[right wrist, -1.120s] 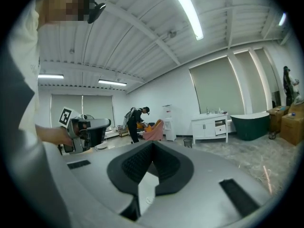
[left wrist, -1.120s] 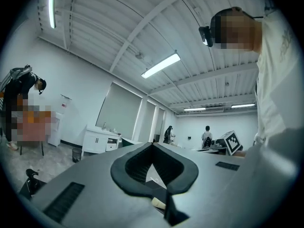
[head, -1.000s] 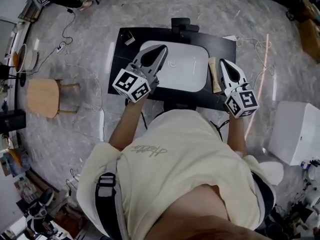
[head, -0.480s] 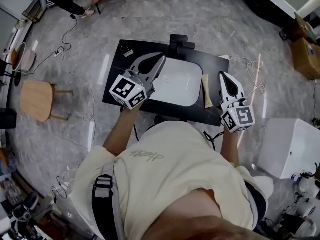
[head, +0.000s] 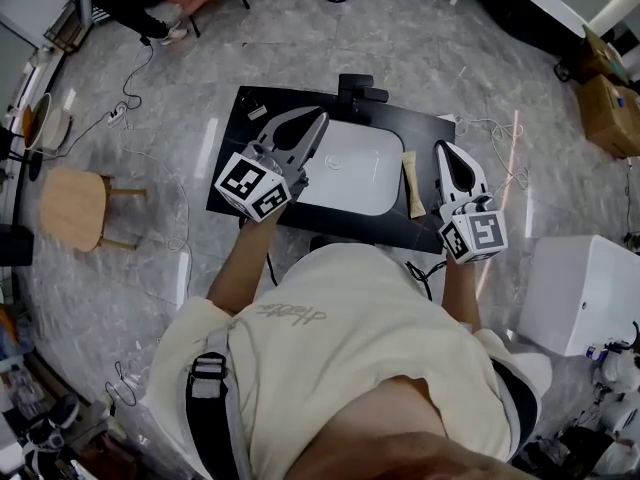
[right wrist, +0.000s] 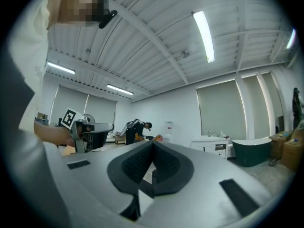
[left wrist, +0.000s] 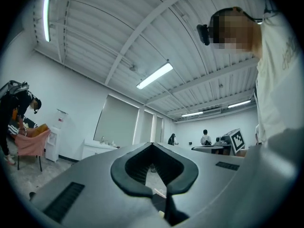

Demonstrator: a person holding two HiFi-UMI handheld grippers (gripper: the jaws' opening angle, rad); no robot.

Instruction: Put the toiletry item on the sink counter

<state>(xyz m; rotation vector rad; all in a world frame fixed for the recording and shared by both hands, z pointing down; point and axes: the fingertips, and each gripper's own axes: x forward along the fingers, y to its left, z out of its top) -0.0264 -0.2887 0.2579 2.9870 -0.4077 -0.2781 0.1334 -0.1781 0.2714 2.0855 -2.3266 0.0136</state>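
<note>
A tan toiletry tube (head: 411, 184) lies on the black sink counter (head: 238, 158), just right of the white basin (head: 358, 168). My left gripper (head: 322, 118) hovers over the basin's left edge, shut and empty. My right gripper (head: 444, 147) is held over the counter's right end, just right of the tube, also shut with nothing in it. Both point upward: the left gripper (left wrist: 152, 145) view and the right gripper (right wrist: 153, 142) view show only ceiling and room, with the jaw tips meeting.
A black faucet (head: 362, 85) stands behind the basin and a small object (head: 256, 112) lies at the counter's back left. A wooden stool (head: 75, 206) stands to the left, a white box (head: 585, 283) to the right. Cables trail over the marble floor.
The head view has drawn back, so the counter looks smaller and higher in the frame. Both grippers stay shut above it. The tube has not moved.
</note>
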